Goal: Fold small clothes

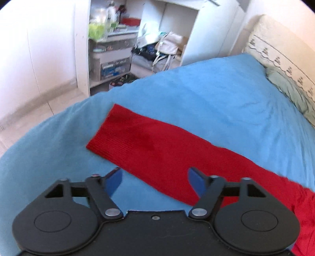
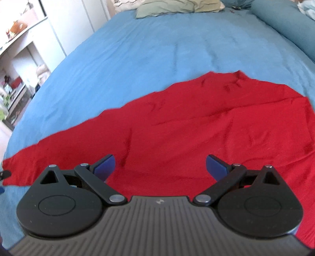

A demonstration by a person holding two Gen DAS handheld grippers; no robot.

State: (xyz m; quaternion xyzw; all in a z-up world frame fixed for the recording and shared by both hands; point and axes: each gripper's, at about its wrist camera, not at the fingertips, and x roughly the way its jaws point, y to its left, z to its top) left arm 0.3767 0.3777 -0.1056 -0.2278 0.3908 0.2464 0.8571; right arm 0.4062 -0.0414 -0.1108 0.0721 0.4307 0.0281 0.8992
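Item: red top (image 2: 196,126), knit, long-sleeved, spread flat on the blue bed (image 2: 137,51), body toward the near edge, one sleeve (image 1: 149,143) stretched out toward the bed's left edge.

Handling, as I judge it: light, soft, limp; will sag and crease when lifted, not slippery, nothing fragile. Best taken at the sleeve cuff or at a hem or shoulder edge, pinching the full thickness so the layers travel together.

My left tongs (image 1: 154,182): fingers wide apart, holding nothing, poised over the sleeve's near edge; contact with the cloth cannot be told.

My right tongs (image 2: 160,167): fingers wide apart, holding nothing, poised over the body of the top.

Also present: green pillow (image 2: 177,7) at the far end; shelves (image 1: 112,45) beyond the bed.
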